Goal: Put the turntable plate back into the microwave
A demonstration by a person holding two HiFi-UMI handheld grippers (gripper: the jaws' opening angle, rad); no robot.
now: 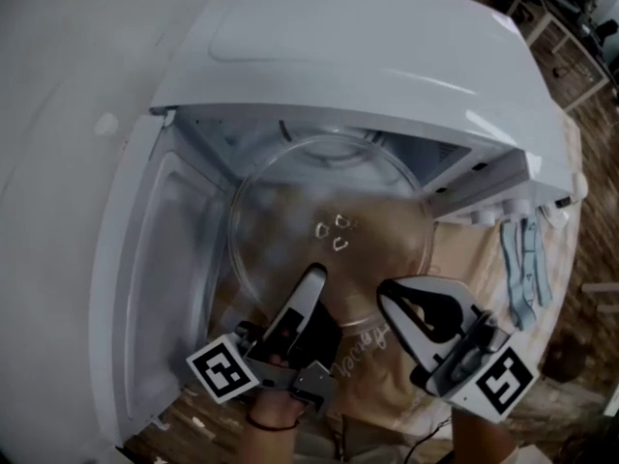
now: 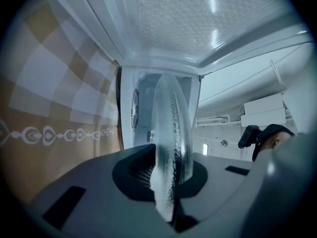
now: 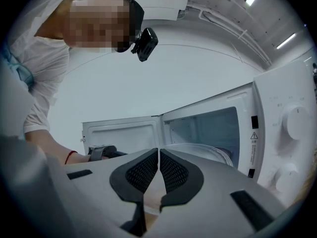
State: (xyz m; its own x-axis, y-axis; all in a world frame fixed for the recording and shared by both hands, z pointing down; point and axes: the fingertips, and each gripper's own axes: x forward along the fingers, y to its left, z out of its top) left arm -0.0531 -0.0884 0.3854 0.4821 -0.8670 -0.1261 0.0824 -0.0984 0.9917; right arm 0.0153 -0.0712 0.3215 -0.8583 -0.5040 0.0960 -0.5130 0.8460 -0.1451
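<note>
Looking down on a white microwave (image 1: pixel 368 56), set on a cloth-covered tabletop (image 1: pixel 382 394), with its door (image 1: pixel 145 259) thrown wide at the microwave's left side. In the microwave's mouth, carried roughly level and about halfway into the cavity: the glass turntable plate (image 1: pixel 290 211), judged not yet seated on the microwave's floor. Gripped at the rim nearest the microwave's front by the left gripper (image 1: pixel 314 275), fingers (image 2: pixel 136 171) clenched on the glass edge. Just right of that, also at the microwave's front, the right gripper (image 1: pixel 390 293), fingers pressed together on nothing, close by the plate's rim; cannot tell whether touching it or merely near. Smallest, at the plate's middle: three raised lugs (image 1: pixel 336 232). Plenty to go wrong from here. Only one pinch on one side of smooth, heavy glass, so likely to pivot or slide out of the grip and drop onto the microwave's floor if jolted or tilted. Could clip the microwave's side wall or opening edge with the far rim if pushed in crooked. Could land with the lugs off the drive hub and sit rocking if let go before centring.
</note>
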